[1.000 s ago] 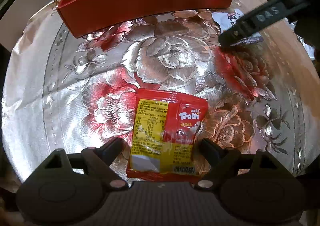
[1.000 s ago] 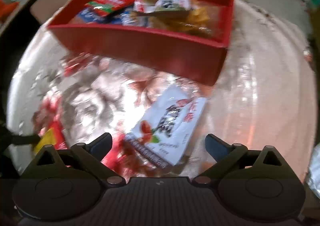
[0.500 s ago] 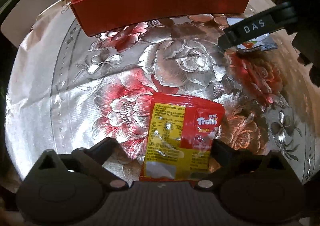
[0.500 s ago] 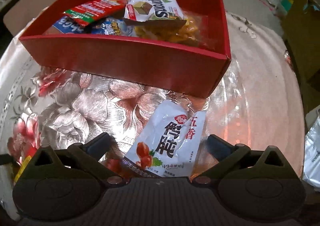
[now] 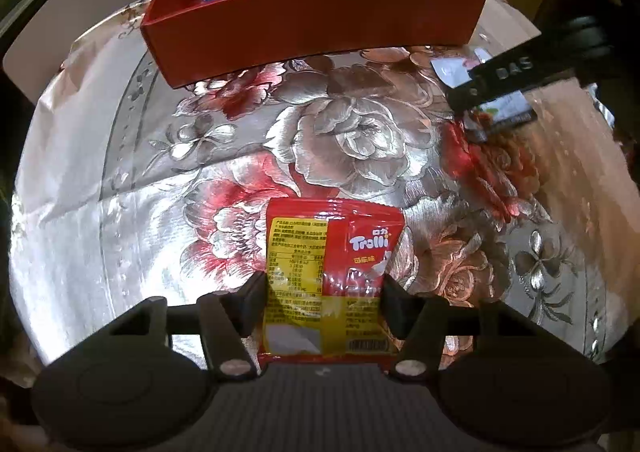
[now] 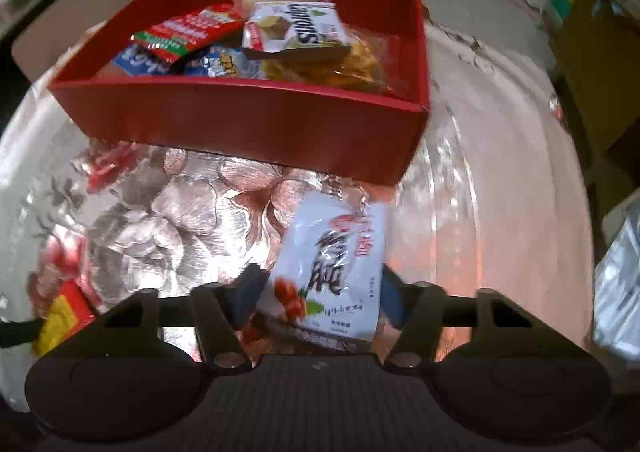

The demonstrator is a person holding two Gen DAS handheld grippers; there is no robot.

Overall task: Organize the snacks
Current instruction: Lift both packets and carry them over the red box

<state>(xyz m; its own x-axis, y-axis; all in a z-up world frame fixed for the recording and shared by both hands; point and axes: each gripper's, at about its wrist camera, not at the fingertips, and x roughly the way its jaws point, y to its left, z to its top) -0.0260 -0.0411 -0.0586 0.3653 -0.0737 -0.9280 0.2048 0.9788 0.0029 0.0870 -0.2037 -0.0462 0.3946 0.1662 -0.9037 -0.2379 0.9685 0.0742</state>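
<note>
A red and yellow Trolli packet [image 5: 336,244] lies on the flowered tablecloth. My left gripper [image 5: 323,292] is closing on it, and both pads touch its long sides. A white packet with black characters [image 6: 340,244] lies just in front of the red box [image 6: 248,116]. My right gripper [image 6: 320,284] is closing on this packet, its pads against both edges. In the left wrist view the right gripper [image 5: 500,80] reaches in from the right over that white packet [image 5: 452,70], and the red box [image 5: 312,28] stands at the back. The Trolli packet [image 6: 64,312] also shows at the lower left of the right wrist view.
The red box holds several snack packets [image 6: 296,28], stacked above its rim at the back. The shiny tablecloth [image 5: 360,132] covers a round table. A silvery bag [image 6: 620,292] and cardboard boxes [image 6: 592,52] stand beyond the table's right edge.
Both grippers' jaws have come in from wide apart onto the sides of their packets. The white packet now sits straighter between the right fingers.
</note>
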